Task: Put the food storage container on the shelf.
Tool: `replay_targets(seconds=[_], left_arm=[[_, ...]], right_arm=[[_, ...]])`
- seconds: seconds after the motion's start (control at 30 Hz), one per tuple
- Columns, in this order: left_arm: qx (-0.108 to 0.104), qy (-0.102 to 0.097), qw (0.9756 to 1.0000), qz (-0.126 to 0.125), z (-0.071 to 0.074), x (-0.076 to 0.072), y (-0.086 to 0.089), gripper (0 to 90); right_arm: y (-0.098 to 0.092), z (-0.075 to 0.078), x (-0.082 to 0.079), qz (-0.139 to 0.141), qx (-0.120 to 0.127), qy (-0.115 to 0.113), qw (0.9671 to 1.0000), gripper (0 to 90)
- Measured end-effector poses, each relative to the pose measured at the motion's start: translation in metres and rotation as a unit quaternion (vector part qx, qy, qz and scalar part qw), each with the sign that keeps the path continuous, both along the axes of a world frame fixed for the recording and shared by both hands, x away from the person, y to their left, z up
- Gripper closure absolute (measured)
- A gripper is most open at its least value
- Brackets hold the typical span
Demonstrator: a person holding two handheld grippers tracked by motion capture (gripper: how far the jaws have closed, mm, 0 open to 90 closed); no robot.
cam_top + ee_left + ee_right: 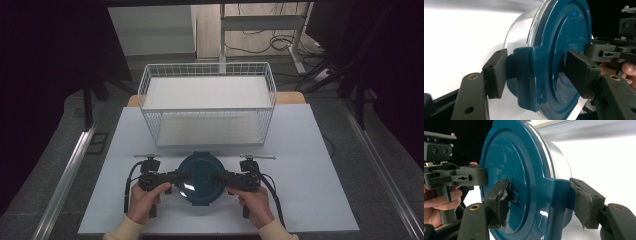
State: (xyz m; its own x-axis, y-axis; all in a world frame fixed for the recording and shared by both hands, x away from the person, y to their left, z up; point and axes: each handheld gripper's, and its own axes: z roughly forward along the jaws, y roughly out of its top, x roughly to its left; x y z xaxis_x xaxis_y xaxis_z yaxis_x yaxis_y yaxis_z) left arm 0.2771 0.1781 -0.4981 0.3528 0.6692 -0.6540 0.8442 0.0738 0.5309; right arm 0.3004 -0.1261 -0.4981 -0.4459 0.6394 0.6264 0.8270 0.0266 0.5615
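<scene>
A round clear container with a dark teal clip-on lid stands near the front of the white table top. My left gripper grips it from the left. In the left gripper view, that gripper has one pad on the lid's top face and the other against the side clip. My right gripper grips it from the right. In the right gripper view, its pads pinch the opposite clip and the lid face. Each view shows the other gripper across the lid.
A white wire basket with two flat shelves stands just behind the container, its open front facing me. Bare table lies on both sides of my hands. Beyond the table are a desk frame and cables on the floor.
</scene>
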Motion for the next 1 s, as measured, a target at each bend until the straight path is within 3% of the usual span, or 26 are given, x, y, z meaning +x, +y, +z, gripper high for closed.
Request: replay_targets(seconds=[0.57, 1.0], left_arm=[[0.004, -0.038, 0.9992, -0.01, 0.022, -0.009, -0.001, 38.7], [0.01, -0.049, 0.9986, -0.017, 0.032, -0.01, -0.004, 39.0]], right_arm=[[-0.003, 0.021, -0.004, 0.005, 0.009, -0.039, 0.9992, 35.3], [-0.006, 0.031, -0.005, 0.012, 0.008, -0.057, 0.9983, 35.4]])
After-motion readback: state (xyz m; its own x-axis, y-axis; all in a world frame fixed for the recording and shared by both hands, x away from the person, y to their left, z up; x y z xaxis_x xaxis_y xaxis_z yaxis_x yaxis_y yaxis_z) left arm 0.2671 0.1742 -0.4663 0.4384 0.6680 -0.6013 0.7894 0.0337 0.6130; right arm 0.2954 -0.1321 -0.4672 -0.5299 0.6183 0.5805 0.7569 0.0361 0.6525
